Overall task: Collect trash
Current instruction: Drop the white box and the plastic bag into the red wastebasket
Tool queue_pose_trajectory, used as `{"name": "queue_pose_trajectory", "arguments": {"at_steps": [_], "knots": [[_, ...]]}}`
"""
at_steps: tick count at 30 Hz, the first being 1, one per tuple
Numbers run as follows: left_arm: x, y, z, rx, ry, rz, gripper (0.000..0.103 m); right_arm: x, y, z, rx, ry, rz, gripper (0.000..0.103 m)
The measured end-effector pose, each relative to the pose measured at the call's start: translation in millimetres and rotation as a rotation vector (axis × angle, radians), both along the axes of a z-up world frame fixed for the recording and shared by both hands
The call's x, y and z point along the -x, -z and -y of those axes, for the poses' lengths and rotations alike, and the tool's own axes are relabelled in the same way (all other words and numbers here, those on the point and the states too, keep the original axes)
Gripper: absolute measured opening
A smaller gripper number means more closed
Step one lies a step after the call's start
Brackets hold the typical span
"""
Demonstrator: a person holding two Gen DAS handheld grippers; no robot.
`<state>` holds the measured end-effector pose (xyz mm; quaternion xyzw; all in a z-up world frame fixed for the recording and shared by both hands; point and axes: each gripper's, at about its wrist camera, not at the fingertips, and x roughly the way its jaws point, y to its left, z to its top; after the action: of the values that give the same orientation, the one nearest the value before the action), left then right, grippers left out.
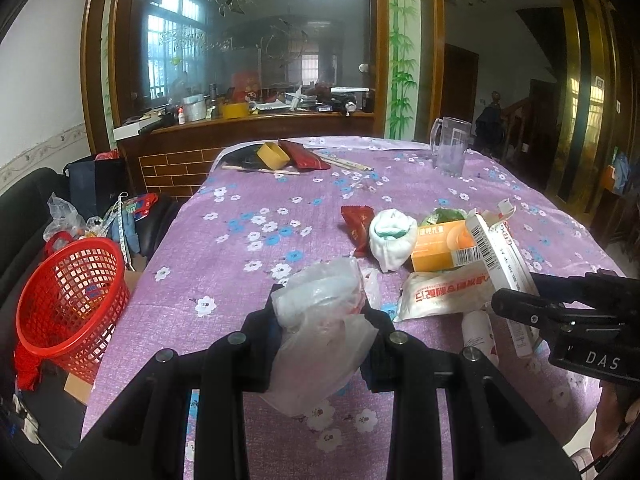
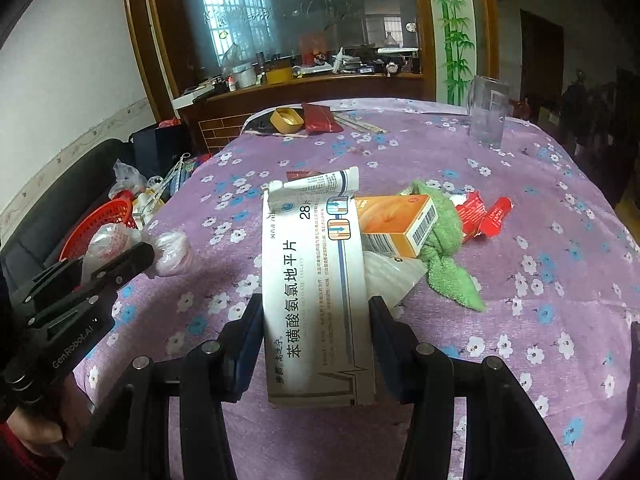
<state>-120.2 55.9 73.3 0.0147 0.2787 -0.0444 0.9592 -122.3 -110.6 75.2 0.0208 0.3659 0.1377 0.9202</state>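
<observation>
My left gripper (image 1: pixel 320 312) is shut on a crumpled clear plastic bag (image 1: pixel 324 320) and holds it above the purple flowered table (image 1: pixel 224 240). My right gripper (image 2: pixel 316 312) is shut on a long white medicine box (image 2: pixel 316 288), which also shows in the left wrist view (image 1: pixel 502 264). A red mesh basket (image 1: pixel 68 300) stands off the table's left edge, partly seen in the right wrist view (image 2: pixel 108 220). On the table lie an orange box (image 1: pixel 444 246), a white pouch (image 1: pixel 440 292), a red wrapper (image 1: pixel 356 226), a white and green cloth (image 1: pixel 390 236) and a white tube (image 2: pixel 320 182).
A clear glass mug (image 1: pixel 450 146) stands at the far right of the table. A yellow tape roll (image 1: pixel 272 155), a dark red packet (image 1: pixel 304 154) and chopsticks (image 1: pixel 346 162) lie at the far edge. Bags (image 1: pixel 96 184) and clutter sit on the black sofa to the left.
</observation>
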Motion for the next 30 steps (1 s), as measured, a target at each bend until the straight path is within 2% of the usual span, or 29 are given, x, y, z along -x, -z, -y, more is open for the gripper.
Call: {"name": "queue_pose_trajectory", "arguments": {"at_steps": [8, 15, 23, 30], "knots": [[3, -5, -16, 0.015, -0.029, 0.008, 0.030, -3, -5, -10, -0.004, -0.038, -0.010, 0.056], [7, -20, -62, 0.050, -0.105, 0.022, 0.030, -22, -21, -50, -0.019, -0.150, -0.032, 0.056], [12, -43, -157, 0.061, -0.259, 0.045, 0.030, -57, -45, -144, -0.082, -0.359, -0.093, 0.056], [-1, -27, -249, 0.085, -0.368, -0.026, 0.030, -90, -55, -253, -0.125, -0.517, -0.139, 0.056]]}}
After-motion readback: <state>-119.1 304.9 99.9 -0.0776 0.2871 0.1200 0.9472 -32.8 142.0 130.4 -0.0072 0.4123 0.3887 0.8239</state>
